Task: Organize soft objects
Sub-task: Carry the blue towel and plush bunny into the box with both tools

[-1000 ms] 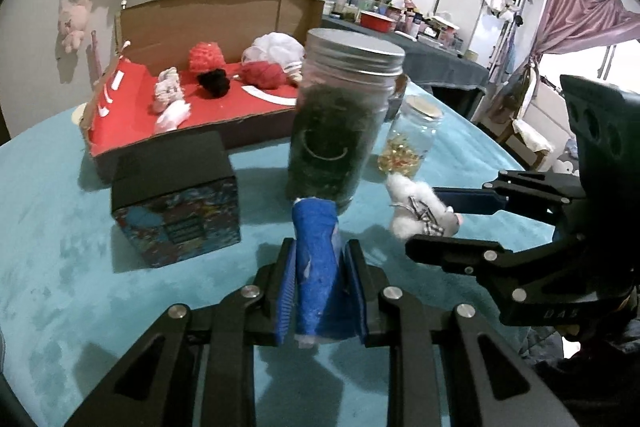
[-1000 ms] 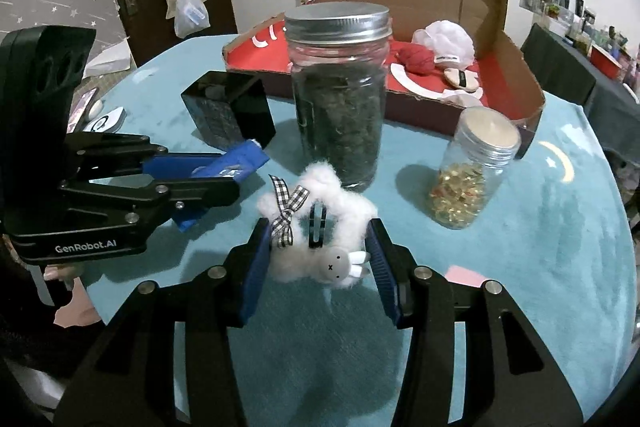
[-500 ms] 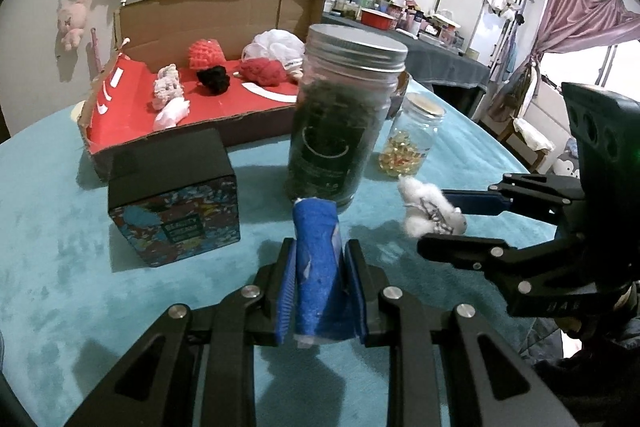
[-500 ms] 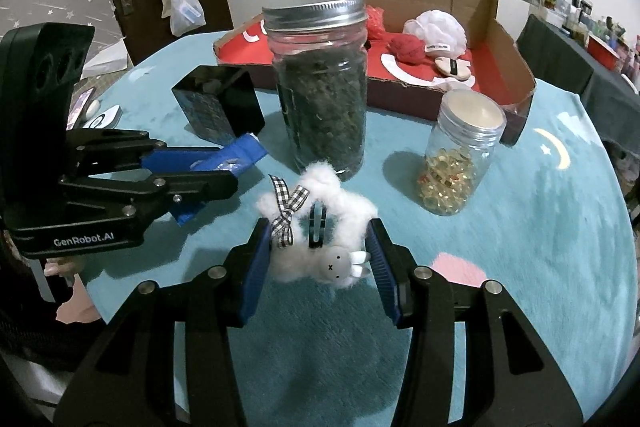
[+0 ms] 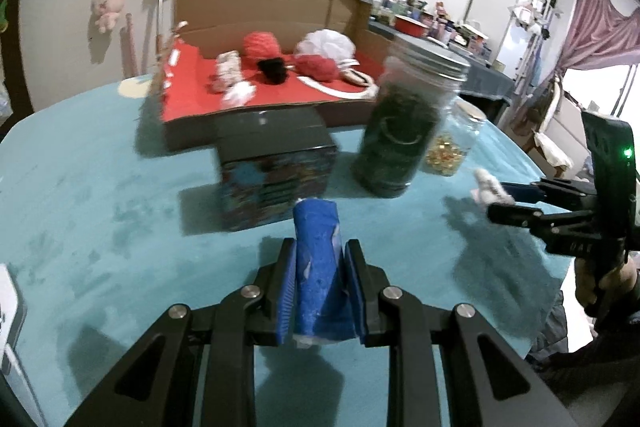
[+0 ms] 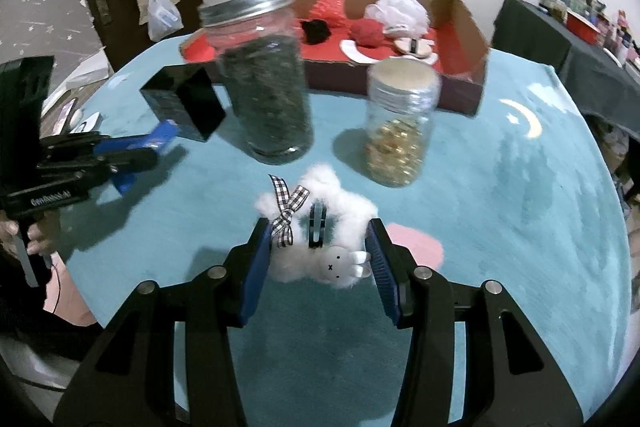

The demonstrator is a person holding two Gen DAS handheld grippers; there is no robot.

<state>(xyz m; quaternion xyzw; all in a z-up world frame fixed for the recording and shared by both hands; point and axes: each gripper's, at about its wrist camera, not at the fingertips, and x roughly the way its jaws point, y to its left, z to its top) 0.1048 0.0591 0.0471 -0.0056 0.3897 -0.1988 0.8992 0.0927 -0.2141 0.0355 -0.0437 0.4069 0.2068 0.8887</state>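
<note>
Both tools have swung left since a moment ago, the dark jar (image 5: pixel 404 131) now sliding right of centre in the left view. The left tool (image 5: pixel 320 283) is clamped on the blue soft roll (image 5: pixel 320 267), held above the teal bench (image 5: pixel 100 207). The right tool (image 6: pixel 318 255) grips the white fluffy bunny clip (image 6: pixel 320 231), short of the red-lined cardboard box (image 6: pixel 468 27).
</note>
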